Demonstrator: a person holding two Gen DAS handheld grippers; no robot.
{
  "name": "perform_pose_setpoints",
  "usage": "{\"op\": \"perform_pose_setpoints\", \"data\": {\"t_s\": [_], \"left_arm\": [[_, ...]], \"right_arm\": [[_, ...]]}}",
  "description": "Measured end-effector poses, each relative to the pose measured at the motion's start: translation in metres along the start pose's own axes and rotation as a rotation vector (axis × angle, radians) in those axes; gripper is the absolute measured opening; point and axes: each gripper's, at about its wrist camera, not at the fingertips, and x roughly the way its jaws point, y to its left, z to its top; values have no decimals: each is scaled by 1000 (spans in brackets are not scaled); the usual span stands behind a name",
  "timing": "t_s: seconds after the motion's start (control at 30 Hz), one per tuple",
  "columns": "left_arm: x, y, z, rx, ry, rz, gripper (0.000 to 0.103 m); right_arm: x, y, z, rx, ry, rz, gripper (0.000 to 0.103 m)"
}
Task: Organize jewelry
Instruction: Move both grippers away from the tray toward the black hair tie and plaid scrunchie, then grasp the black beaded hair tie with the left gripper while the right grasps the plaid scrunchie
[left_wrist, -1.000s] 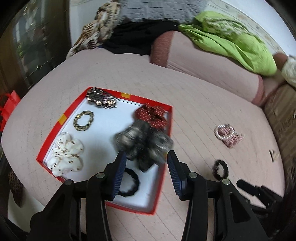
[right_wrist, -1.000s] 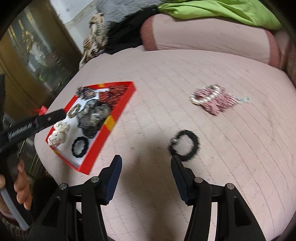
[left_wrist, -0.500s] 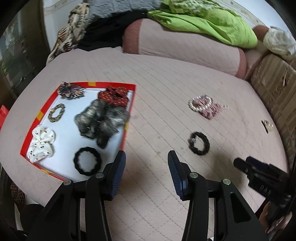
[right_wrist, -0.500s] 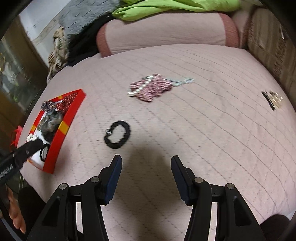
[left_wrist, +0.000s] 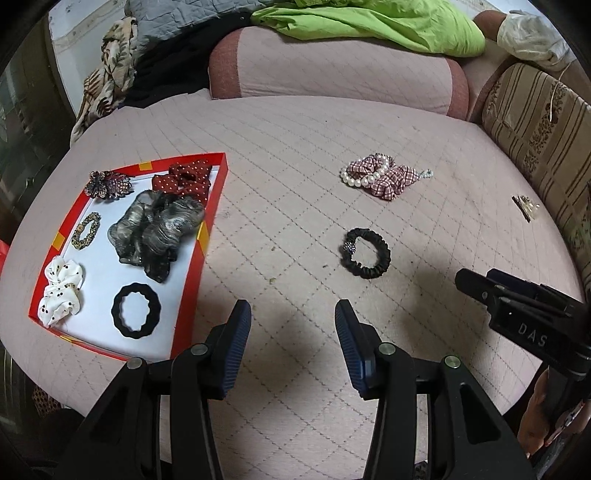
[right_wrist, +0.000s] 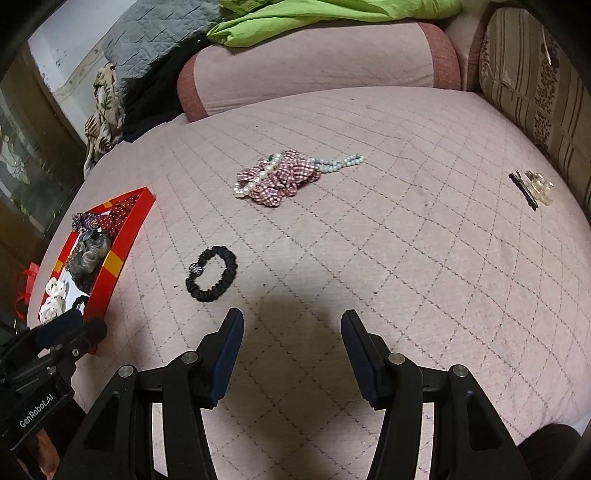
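Right wrist view is showing both grippers, left gripper (left_wrist: 293, 325) and right gripper (right_wrist: 291, 332), hovering with jaws released and empty. Risk: the black scrunchie (right_wrist: 211, 274) is lying flat on the soft quilted bed (right_wrist: 406, 258), so closing jaws may be pinching fabric or nudging it aside.

Bed cover (left_wrist: 295, 155): pink quilted cloth, matt, stitched in a diamond grid, slightly soiled.
Red shallow cardboard tray (left_wrist: 216, 192): smooth red walls with yellow patches, plain white floor.
Black ruched cloth scrunchie (left_wrist: 369, 253): faint satin sheen, with a small glittery bead cluster.
Grey gauzy scrunchie (left_wrist: 155, 229): thin, crinkled, shimmery fabric.
White pearl bead string (right_wrist: 255, 179): glossy round beads, lying on matt red-checked cloth (right_wrist: 284, 181).
Left tool (left_wrist: 293, 325): matt black plastic arms, ribbed dark-blue pads, bright metal screw heads.
Green blanket (left_wrist: 369, 22): soft matt cloth.
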Motion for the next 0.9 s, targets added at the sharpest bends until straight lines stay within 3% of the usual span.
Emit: {"op": "perform_pose_setpoints", "data": {"t_s": [0.67, 0.9], "left_arm": [[34, -9, 3, 20, 73, 3, 46], [48, -10, 20, 22, 60, -55, 46]], "right_arm": [[20, -26, 3, 62, 29, 1, 60], [29, -23, 40, 9, -8, 29, 60]]}}
